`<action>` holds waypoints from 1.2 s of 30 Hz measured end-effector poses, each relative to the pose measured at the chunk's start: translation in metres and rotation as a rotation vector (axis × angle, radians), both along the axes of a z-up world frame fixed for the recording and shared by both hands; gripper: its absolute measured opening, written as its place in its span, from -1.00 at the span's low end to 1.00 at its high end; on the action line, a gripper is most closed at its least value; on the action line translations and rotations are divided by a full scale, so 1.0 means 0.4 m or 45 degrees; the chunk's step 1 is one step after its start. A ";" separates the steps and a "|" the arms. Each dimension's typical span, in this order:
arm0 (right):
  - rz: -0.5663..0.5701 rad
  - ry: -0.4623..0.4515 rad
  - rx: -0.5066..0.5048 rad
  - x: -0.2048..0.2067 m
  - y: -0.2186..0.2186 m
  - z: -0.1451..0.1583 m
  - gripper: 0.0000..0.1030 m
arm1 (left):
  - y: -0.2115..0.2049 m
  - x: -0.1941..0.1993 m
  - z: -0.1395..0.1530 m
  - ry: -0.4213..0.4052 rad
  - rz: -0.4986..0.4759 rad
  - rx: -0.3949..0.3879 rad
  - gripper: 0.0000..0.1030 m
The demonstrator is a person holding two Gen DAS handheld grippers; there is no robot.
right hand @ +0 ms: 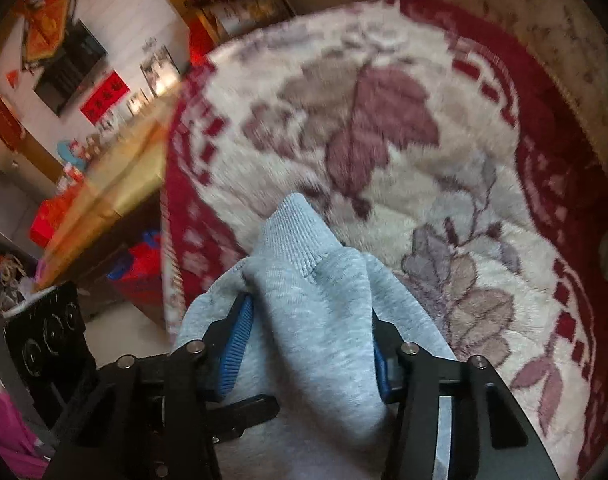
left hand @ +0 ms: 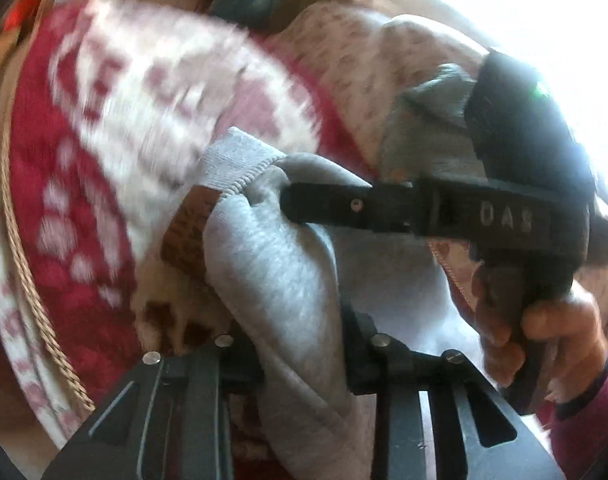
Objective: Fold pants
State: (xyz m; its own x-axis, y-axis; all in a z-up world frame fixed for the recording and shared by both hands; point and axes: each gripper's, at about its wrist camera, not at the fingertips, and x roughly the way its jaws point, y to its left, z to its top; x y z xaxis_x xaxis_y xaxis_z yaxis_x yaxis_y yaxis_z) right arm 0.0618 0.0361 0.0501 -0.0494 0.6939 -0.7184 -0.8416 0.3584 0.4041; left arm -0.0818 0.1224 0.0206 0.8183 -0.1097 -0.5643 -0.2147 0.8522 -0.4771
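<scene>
The grey sweatpants (left hand: 276,256) hang bunched between my left gripper's (left hand: 300,344) jaws, which are shut on the fabric; a ribbed cuff (left hand: 236,164) sticks up beyond them. My right gripper (left hand: 324,200) reaches in from the right of the left wrist view, its tip against the same grey cloth. In the right wrist view my right gripper (right hand: 308,336) is shut on the grey pants (right hand: 312,320), blue pads (right hand: 236,344) pressing each side, a ribbed cuff (right hand: 292,232) poking up. Both hold the pants above the blanket.
A red and white floral fleece blanket (right hand: 384,120) covers the bed below. A beige spotted cover (left hand: 344,56) lies at the far side. The bed's left edge drops to a floor with red boxes (right hand: 52,216) and a wooden cabinet (right hand: 116,176).
</scene>
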 end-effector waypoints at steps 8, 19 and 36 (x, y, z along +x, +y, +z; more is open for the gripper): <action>-0.070 -0.097 0.198 -0.075 -0.197 0.184 0.06 | -0.210 -0.099 0.158 -0.221 -0.078 0.476 -0.45; -0.386 -0.140 0.293 -0.177 -0.641 0.220 0.10 | -0.571 -0.192 0.190 -0.346 -0.350 0.816 -0.46; -0.972 0.128 0.066 -0.358 -1.150 -0.059 0.65 | -0.735 -0.355 0.019 -0.186 -0.845 0.871 -0.04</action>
